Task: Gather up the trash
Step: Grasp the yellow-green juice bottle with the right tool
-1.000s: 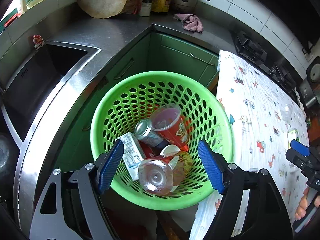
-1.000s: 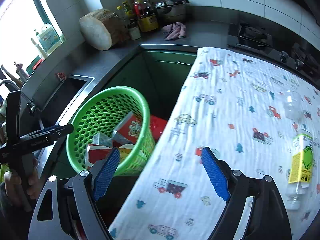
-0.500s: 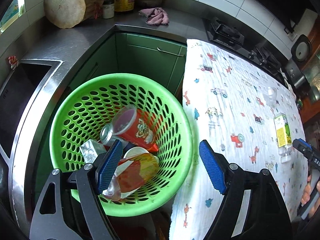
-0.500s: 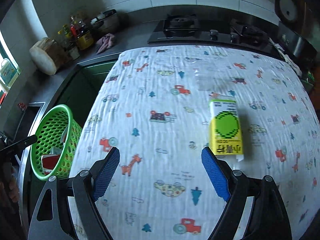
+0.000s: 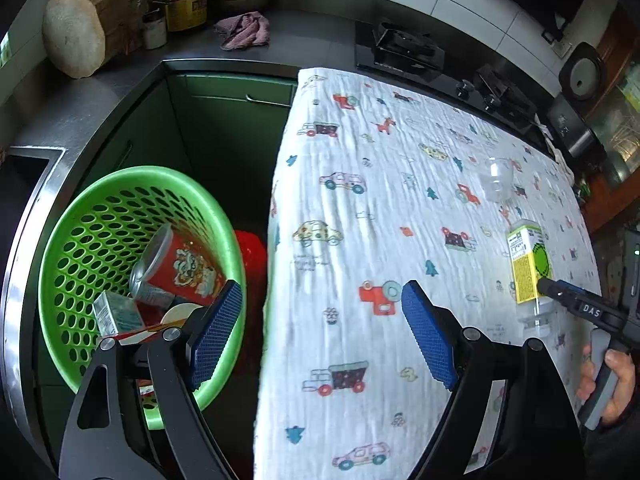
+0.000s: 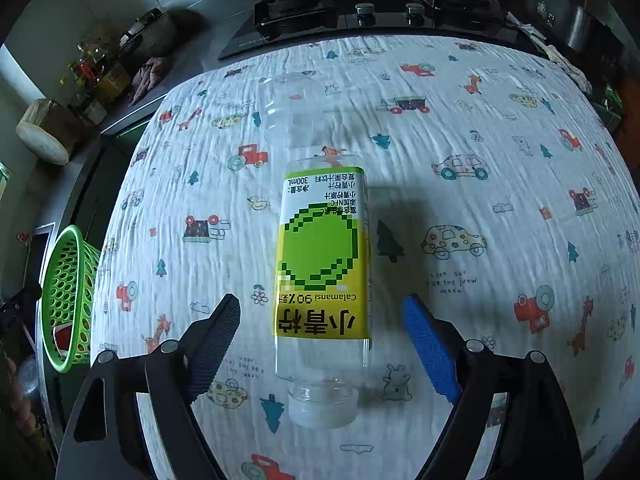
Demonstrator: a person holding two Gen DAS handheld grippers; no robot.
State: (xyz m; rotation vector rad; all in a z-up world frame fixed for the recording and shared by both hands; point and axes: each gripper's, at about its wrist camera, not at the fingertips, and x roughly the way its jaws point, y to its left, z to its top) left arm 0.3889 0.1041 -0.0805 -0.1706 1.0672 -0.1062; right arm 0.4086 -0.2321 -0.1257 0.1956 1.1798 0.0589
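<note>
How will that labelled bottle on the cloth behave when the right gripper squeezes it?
The bottle looks empty and clear, so probably light. Thin plastic may dent under the open right gripper. Lying on its side, it might roll on the cloth.

Right tongs point(image 6: 322, 344): spread wide, the lying bottle point(image 6: 322, 264) between and ahead of them, a gap of bare cloth on each side of it.
Beyond the bottle: a clear cup point(image 6: 288, 110) just past its far end.
Left and right of the bottle: open printed cloth point(image 6: 500, 128).
Left tongs point(image 5: 320, 334): spread, over the counter edge; the green basket point(image 5: 60, 248) to their left, part full, its mouth open from above.
</note>
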